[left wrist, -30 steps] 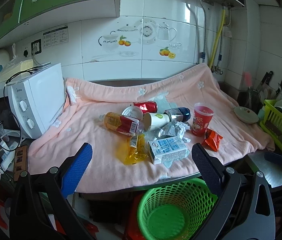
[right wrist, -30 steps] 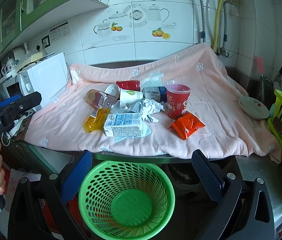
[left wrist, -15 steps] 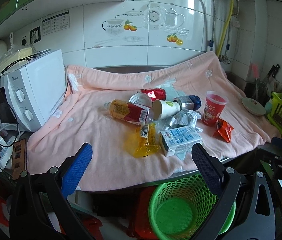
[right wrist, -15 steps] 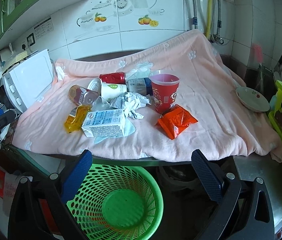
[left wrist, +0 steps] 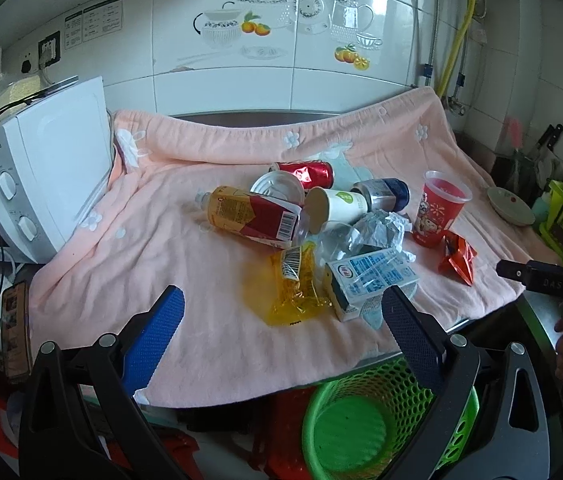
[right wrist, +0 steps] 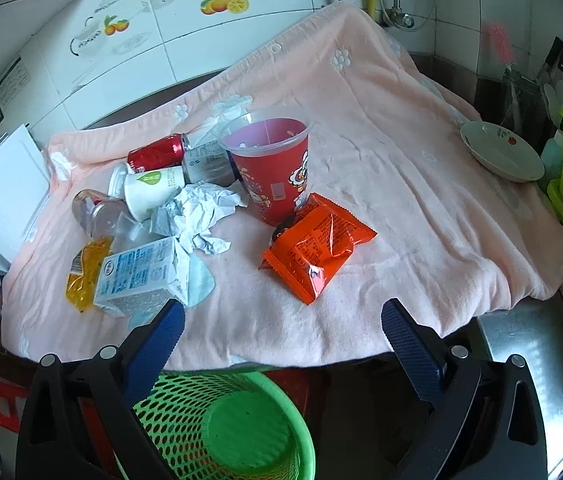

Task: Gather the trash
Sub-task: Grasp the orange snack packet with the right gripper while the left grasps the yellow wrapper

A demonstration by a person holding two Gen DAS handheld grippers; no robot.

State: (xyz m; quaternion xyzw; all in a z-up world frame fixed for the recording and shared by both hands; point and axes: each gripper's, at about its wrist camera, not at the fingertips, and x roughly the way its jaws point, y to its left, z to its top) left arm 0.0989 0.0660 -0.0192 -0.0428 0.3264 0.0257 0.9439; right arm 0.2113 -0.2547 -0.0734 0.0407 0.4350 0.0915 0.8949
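Green basket (right wrist: 217,428) partly behind fingers (right wrist: 161,332)

Snack packet (right wrist: 317,246) right of carton (right wrist: 141,276)

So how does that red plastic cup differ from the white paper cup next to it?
The red cup stands upright with its mouth up; the white paper cup lies on its side. The red cup bears cartoon prints, the white one a green leaf mark. The red one looks larger. Both look empty and rest on the pink towel.
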